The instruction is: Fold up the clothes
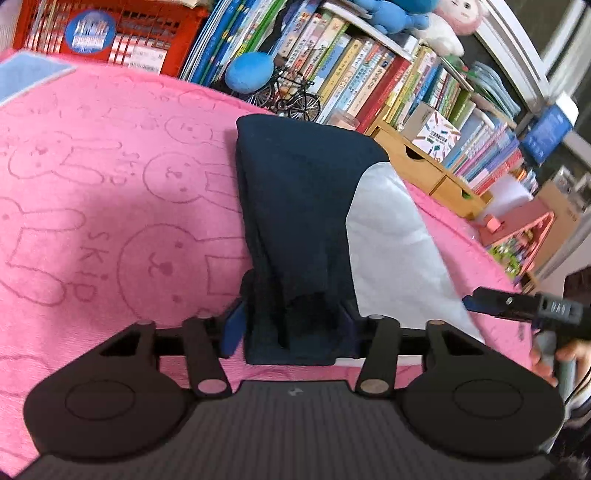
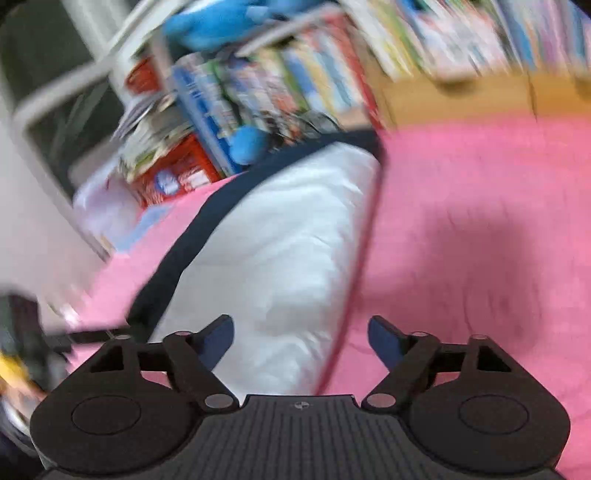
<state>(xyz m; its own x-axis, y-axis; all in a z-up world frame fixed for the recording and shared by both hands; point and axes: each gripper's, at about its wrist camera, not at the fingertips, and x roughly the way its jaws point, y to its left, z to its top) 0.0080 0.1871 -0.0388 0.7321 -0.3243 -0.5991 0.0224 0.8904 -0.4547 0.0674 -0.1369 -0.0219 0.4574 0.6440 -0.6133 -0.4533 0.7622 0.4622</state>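
A wide pink terry towel embossed with rabbit outlines (image 1: 110, 206) covers the whole work surface. Behind it runs a long shelf packed with upright colourful children's books (image 1: 369, 74), with a red plastic crate (image 1: 122, 29) to the left and a small wooden drawer unit (image 1: 421, 162) at the towel's far edge. On the towel lies the navy and white folded garment (image 1: 295, 206), a narrow strip running away from the camera, its dark layer lapped over the white panel (image 2: 280, 251). The left gripper (image 1: 291, 325) has the garment's near end bunched between its blue pads, which press against the cloth from both sides. The right gripper (image 2: 301, 343) hangs over the white panel with its fingers spread wide and nothing between them; that view is blurred. A tiny black model bicycle (image 1: 291, 98) stands before the books
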